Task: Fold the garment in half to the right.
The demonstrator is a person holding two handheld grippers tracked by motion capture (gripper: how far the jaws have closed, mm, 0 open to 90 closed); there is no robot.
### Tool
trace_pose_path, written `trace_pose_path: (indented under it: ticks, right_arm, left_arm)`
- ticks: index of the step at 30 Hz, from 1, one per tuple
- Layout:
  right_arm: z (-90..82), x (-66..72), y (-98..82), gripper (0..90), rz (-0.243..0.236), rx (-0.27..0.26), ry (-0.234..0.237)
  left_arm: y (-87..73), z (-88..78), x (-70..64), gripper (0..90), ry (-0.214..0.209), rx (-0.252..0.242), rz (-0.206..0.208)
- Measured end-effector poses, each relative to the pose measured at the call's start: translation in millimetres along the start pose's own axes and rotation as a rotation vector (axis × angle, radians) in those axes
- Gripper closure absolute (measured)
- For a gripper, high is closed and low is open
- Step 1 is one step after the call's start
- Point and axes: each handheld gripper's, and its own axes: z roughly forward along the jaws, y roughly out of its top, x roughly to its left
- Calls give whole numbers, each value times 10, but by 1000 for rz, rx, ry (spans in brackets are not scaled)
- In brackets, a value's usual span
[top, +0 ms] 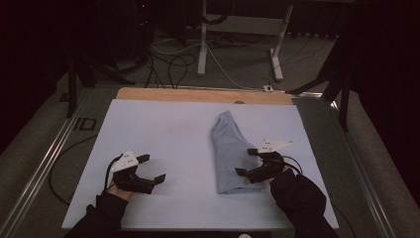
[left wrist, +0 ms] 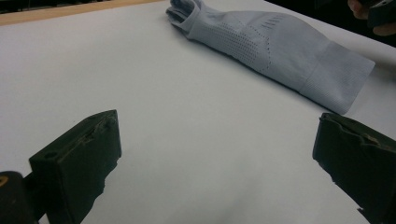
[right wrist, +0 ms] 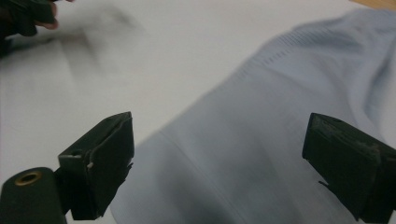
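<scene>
The folded pale blue-grey knitted cloth [top: 229,151] lay flat on the white sheet-covered table [top: 163,134], right of centre, its long axis running away from the person and its narrow end pointing toward the far wooden edge strip [top: 203,95]. In the left gripper view the cloth [left wrist: 280,51] showed rows of small perforations and a plain hemmed band at the near end.

The right gripper [top: 250,162] stood at the cloth's near right edge with its jaws spread wide. In the right gripper view [right wrist: 219,154] the fabric [right wrist: 261,140] lay beneath and between the jaws, the pads clear of it; nothing was gripped.

The left gripper [top: 151,168] rested low over bare table, well apart from the cloth, its jaws likewise wide and holding nothing [left wrist: 215,158].
</scene>
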Motion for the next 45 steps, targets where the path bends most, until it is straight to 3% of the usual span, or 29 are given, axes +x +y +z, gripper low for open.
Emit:
trace_pose_path:
  ticks: [7,12,22,30,32,36,45]
  right_arm:
    - [-184,-97,-202,90,55,-17,-25]
    - [-269,-125,-310,90,64,-12,-50]
    - [-313,-104,-533,90,80,-12,-125]
    - [-361,-77,-671,90,105,-12,-139]
    - [-370,-33,-724,90,112,-20,-164]
    - [-375,11,-760,90,91,-30,-197]
    - [-339,-24,-783,91,116,-17,-187]
  left_arm:
    - [-14,-5,9,19,8,6,5]
    - [-22,-25,25,19,17,4,6]
    - [-48,-81,69,19,35,5,11]
    - [-68,-109,81,19,44,2,14]
    - [-67,-109,66,19,46,5,29]
    - [-62,-110,45,19,52,-4,40]
    - [-69,-103,43,19,47,-2,40]
